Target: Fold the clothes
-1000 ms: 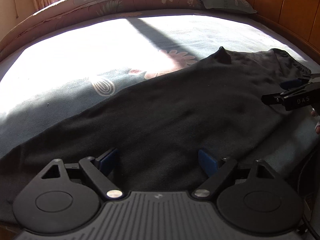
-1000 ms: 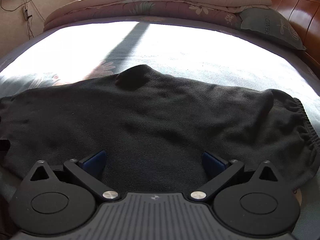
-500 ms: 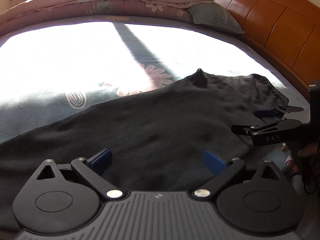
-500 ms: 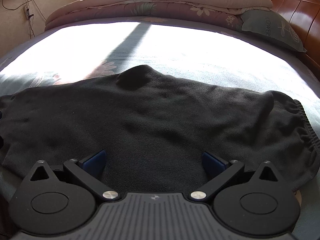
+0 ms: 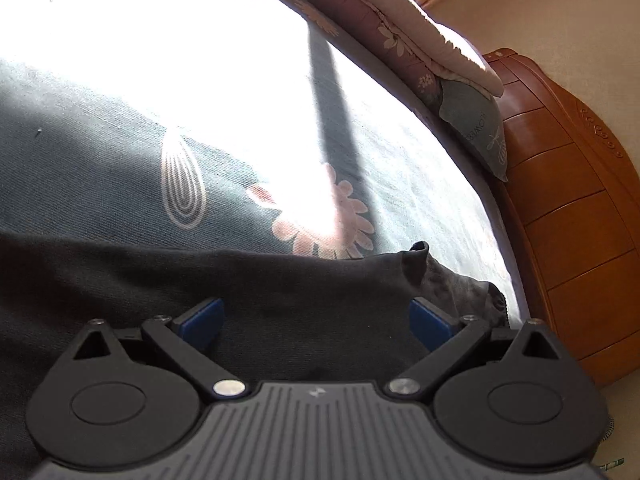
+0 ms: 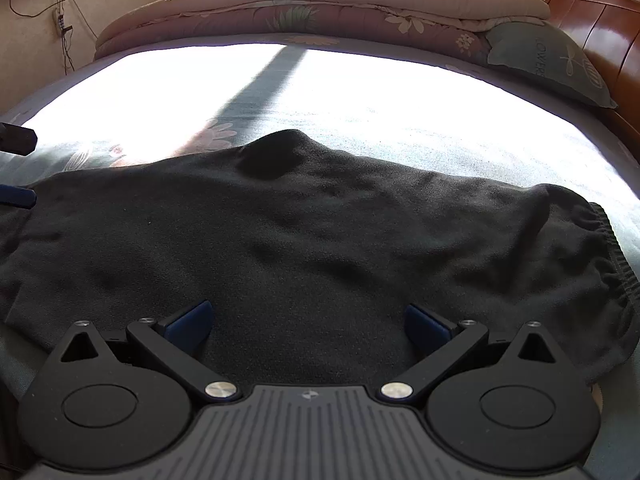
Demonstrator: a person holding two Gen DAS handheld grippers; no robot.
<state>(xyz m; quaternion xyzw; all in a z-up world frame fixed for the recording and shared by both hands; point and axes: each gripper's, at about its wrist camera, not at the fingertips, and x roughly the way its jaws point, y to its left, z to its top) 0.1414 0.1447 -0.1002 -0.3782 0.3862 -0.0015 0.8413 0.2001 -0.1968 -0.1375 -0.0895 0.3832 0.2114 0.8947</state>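
Black garment (image 6: 320, 240) lies on the bedsheet (image 6: 400, 120) near a pillow (image 6: 548, 64); both claws gape, empty.

My right-hand camera shows one readable word — "LOWER", running vertically on the grey-green pillow (image 6: 548, 62) by the wooden headboard (image 6: 600, 28). My left-hand view shows that print mirrored — illegible.

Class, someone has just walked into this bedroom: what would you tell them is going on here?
A person holding a gripper in each hand is about to fold a black garment spread flat on the bed. Both the left gripper and the right gripper hover over its near edge with jaws wide open, gripping nothing; the left one's jaws have just been opening. The elastic waistband lies to the right. No fold has been made yet.
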